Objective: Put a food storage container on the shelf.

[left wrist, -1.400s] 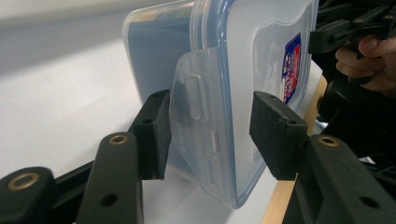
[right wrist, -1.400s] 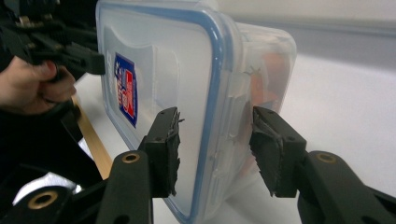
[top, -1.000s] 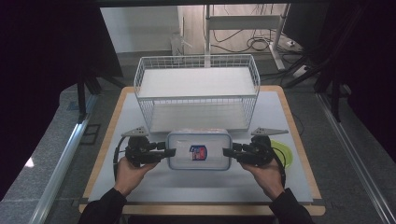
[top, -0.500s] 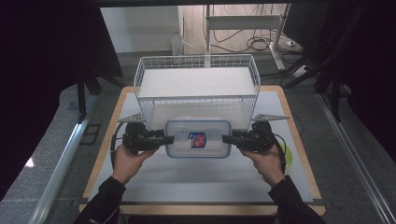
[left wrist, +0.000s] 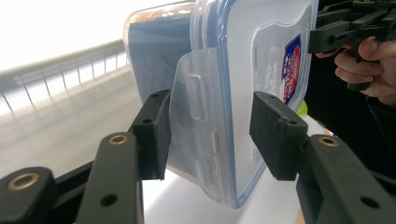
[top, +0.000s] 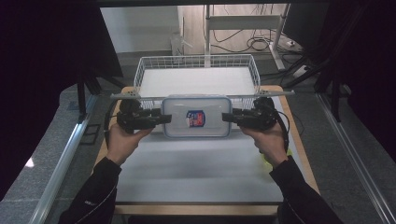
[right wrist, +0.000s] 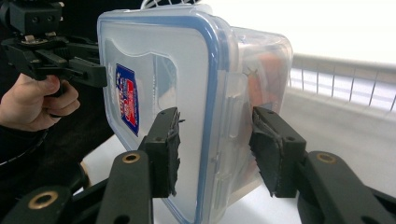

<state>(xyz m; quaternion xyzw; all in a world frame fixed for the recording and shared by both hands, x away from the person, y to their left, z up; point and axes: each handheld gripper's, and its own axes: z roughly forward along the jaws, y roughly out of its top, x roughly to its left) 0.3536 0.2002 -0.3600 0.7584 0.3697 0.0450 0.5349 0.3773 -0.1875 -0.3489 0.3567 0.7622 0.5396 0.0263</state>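
High view: the lidded box (top: 196, 116), lifted off the desk (top: 196, 172) since a second ago, hangs at the 6 o'clock edge of the wire basket (top: 196, 81), likely its destination.

Left gripper view: left gripper (left wrist: 205, 135) jaws clamped on the box end.

Right gripper view: right gripper (right wrist: 215, 149) jaws likewise clamped. Dim room beyond.

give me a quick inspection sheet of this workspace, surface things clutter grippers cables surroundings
surface: white table top with a wooden edge, mostly bare.
job's things: clear plastic box with a blue-rimmed lid and a label, held off the table in front of the wire basket; the basket looks empty.
clutter: something yellow-green at the table's right edge, partly hidden by the right hand.
grippers: left gripper clamps the box's left end, right gripper its right end, jaws across lid and base.
cables: black cable loops from the right gripper; more cables on the floor behind.
surroundings: metal stand legs behind the table, dark curtains either side.
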